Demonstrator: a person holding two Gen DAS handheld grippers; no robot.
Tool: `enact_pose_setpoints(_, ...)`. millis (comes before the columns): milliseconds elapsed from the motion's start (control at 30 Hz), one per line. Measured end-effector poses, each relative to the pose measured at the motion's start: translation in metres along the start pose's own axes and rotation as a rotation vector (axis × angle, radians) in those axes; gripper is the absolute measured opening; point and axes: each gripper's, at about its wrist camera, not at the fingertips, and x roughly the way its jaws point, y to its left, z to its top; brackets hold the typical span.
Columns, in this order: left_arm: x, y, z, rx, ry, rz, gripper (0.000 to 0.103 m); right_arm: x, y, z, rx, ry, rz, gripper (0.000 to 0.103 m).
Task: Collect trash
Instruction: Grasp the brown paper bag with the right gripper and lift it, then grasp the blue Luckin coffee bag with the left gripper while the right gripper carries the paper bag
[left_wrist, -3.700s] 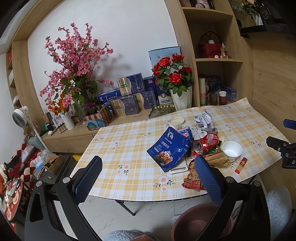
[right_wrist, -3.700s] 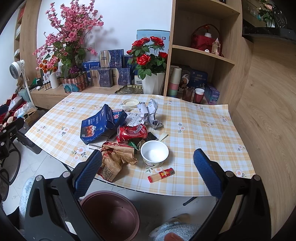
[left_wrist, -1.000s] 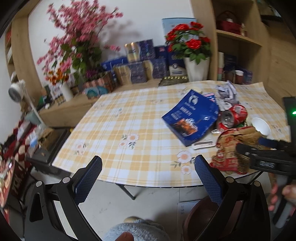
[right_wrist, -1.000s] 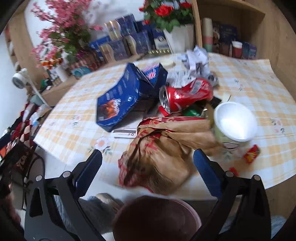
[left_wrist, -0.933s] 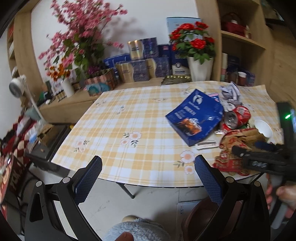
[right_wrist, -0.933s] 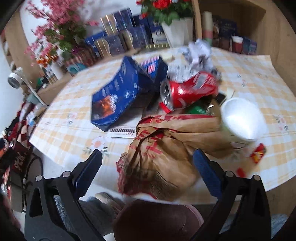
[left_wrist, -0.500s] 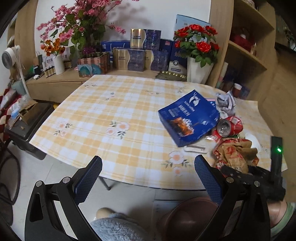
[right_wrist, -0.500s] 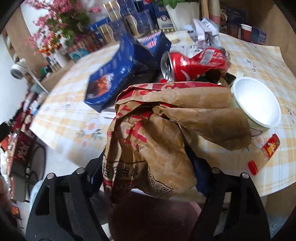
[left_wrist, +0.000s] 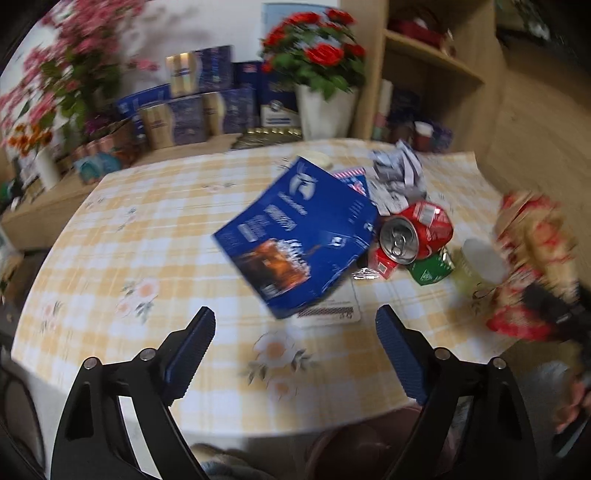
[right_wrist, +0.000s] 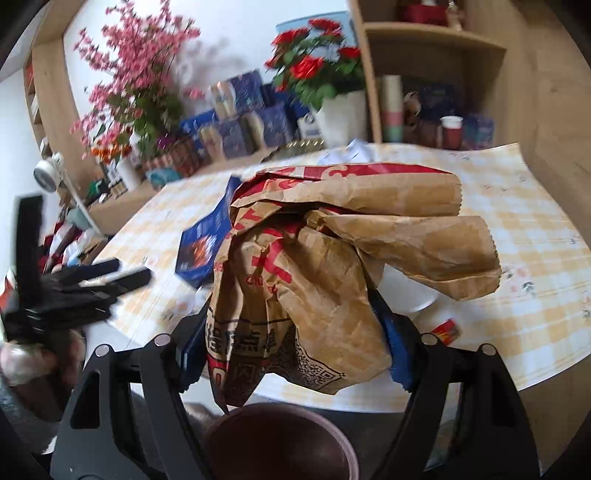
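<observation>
My right gripper (right_wrist: 291, 347) is clamped on the paper bag (right_wrist: 332, 266), held just above the bin (right_wrist: 280, 443) by the table (left_wrist: 110, 236) edge; a sec ago the bag lay on the table. Bag blocks most of my right view. Left gripper (left_wrist: 295, 347), jaws apart w/ nothing between, just narrowing, hangs over the cloth near the blue box (left_wrist: 295, 236). Can (left_wrist: 413, 232), cup (left_wrist: 480, 262), crumpled paper (left_wrist: 399, 177) beside it.

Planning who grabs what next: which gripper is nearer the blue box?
Left. The left gripper hangs open just short of the blue box; the right gripper, clamped on the paper bag, is off beside it.
</observation>
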Motion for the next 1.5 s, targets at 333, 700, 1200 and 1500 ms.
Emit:
enact_pose_setpoints(333,0.090,-0.065,0.023,0.381,-0.004,0.255,0.074,-0.011,-0.045,0.005,0.094,-0.057,0.014,0.077)
enact_pose_setpoints(700,0.098,-0.062,0.036,0.386,-0.016,0.285,0.023,-0.013,-0.056,0.002,0.100,-0.069,0.028,0.077)
enact_pose_setpoints(1200,-0.016,0.039,0.054,-0.038,-0.007,0.105,0.015,-0.016,-0.039,-0.001,0.079,-0.065,0.072,0.077)
enact_pose_setpoints(1500,-0.066,0.027,0.027,-0.043,-0.034,0.041,0.015,-0.032,-0.021,-0.007,0.048,-0.050,0.093,0.077)
